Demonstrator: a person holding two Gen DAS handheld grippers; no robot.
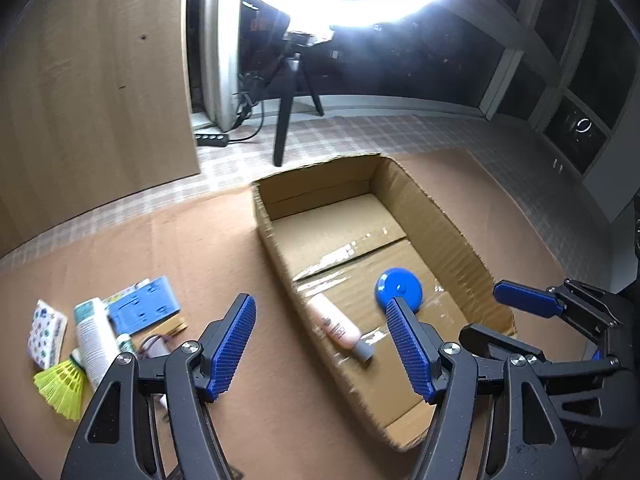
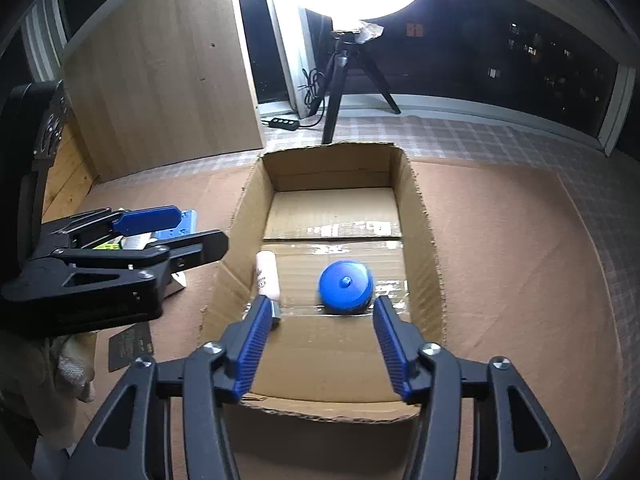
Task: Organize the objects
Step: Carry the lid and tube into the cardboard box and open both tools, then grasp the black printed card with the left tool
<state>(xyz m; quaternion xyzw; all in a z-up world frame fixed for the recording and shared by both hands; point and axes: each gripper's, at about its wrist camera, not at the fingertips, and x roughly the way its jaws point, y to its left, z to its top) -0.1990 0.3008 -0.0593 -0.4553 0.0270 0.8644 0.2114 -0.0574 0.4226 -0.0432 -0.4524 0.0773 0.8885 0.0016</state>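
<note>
both grippers empty, fingers spread wide. right gripper (image 2: 320, 344) hangs over the near end of the cardboard box (image 2: 424, 240), fingers apart, nothing between them. left gripper (image 1: 322, 350) sits over the box's left wall, also spread, holding nothing.

inside the box, near end: pink tube (image 1: 338, 330) with a grey cap lies flat along the left wall, blue round disc (image 2: 346, 286) flat just right of it, the two apart. far half of the box floor is bare cardboard and tape.

left of the box on the brown mat (image 1: 192, 248), the unsorted pile: yellow shuttlecock (image 1: 60, 386) nearest, white tube (image 1: 94, 340) lying beside it, patterned packet (image 1: 46, 334) at the outer edge, blue plastic piece (image 1: 144, 306) further back on top of a flat card. a small green-capped item is tucked in there too, too small to identify. a dark card (image 2: 130, 346) lies on the mat near the left gripper's body in the right view.

judgement: two items in, pile still out, so roughly early-mid. next pick is the left gripper's job, the pile is on its side.

how i'd do it: take the white tube or shuttlecock first, they're nearest and on top. approach the tube across its width, fingers straddling it, close mid-body so it doesn't pivot. shuttlecock: pinch at the cork, not the skirt, which would crush. drop into the bare far half so it doesn't land on the disc. keep the right gripper clear of the box mouth.

beyond the box: checked floor, ring light on a tripod (image 2: 340, 92), wood panel at left.
</note>
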